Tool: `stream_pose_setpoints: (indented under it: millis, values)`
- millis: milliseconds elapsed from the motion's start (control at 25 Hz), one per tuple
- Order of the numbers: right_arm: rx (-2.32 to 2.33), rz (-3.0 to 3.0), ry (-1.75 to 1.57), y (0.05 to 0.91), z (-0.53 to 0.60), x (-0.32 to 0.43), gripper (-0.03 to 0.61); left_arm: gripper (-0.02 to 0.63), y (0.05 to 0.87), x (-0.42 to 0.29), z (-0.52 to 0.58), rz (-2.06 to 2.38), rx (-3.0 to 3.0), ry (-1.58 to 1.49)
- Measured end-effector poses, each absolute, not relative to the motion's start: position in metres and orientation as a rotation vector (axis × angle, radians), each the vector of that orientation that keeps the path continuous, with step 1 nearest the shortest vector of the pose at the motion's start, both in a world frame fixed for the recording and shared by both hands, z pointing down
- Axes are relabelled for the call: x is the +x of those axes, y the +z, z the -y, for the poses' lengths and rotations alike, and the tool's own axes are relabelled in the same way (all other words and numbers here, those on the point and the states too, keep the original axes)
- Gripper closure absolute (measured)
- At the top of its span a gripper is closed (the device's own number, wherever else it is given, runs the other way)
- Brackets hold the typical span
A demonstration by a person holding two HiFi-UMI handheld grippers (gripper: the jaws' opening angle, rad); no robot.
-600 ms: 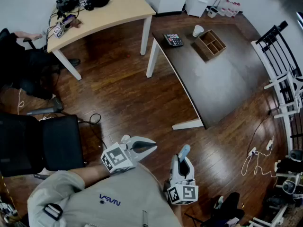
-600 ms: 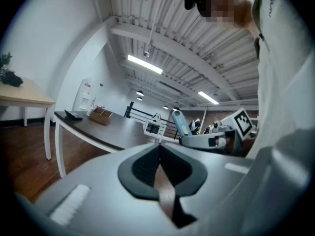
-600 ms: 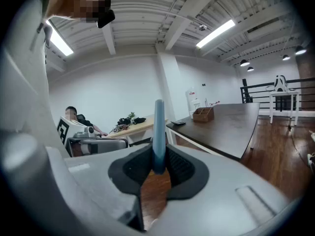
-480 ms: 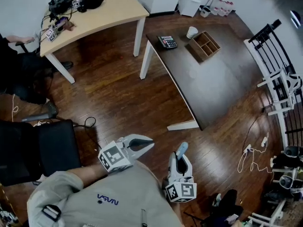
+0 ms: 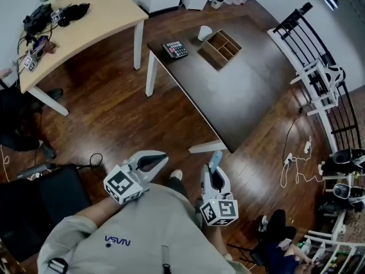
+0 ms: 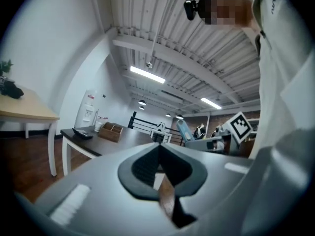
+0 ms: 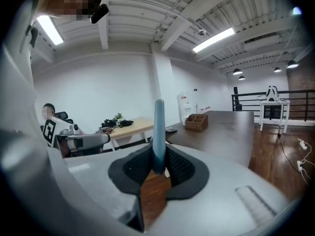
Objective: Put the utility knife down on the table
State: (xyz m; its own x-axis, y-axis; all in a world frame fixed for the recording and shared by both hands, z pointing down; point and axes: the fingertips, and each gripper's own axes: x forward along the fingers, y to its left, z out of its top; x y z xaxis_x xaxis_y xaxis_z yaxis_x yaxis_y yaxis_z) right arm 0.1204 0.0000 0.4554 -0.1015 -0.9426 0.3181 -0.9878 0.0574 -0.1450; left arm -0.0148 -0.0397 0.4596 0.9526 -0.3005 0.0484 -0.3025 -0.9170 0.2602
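the right gripper [image 5: 211,174] clamps the blue utility knife [image 5: 215,159] by its lower end, so the rest juts forward, ready to lay flat. the dark table [image 5: 251,90] stands well apart ahead, so carrying comes first, i judge. the left gripper [image 5: 161,157] is closed on nothing, idle alongside.

Head view steeply down from above; 2 gripper views low, along their jaws — dark table [image 5: 251,96] common.

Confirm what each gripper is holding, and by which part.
The right gripper is clamped on the utility knife at one end; most of its blue body sticks out past the jaw tips. The left gripper is shut with nothing in it.
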Motion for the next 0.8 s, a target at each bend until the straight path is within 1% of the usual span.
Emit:
stream_pose_setpoints:
  millis: [160,320,600,800]
  values:
    - [2.043,2.152,0.506,0.466,0.030,0.148,0.506,0.612,0.468,-0.003,0.068,0.471,2.839,0.046]
    - [2.033,2.154,0.511,0.478,0.071,0.186,0.506,0.612,0.471,0.028,0.110,0.509,2.846,0.077]
    - [1.941,2.150,0.524,0.508,0.153,0.268,0.506,0.612,0.474,0.110,0.182,0.538,2.861,0.171]
    - [1.864,2.150,0.571,0.536,0.201,0.322,0.506,0.612,0.481,0.183,0.230,0.511,2.864,0.232]
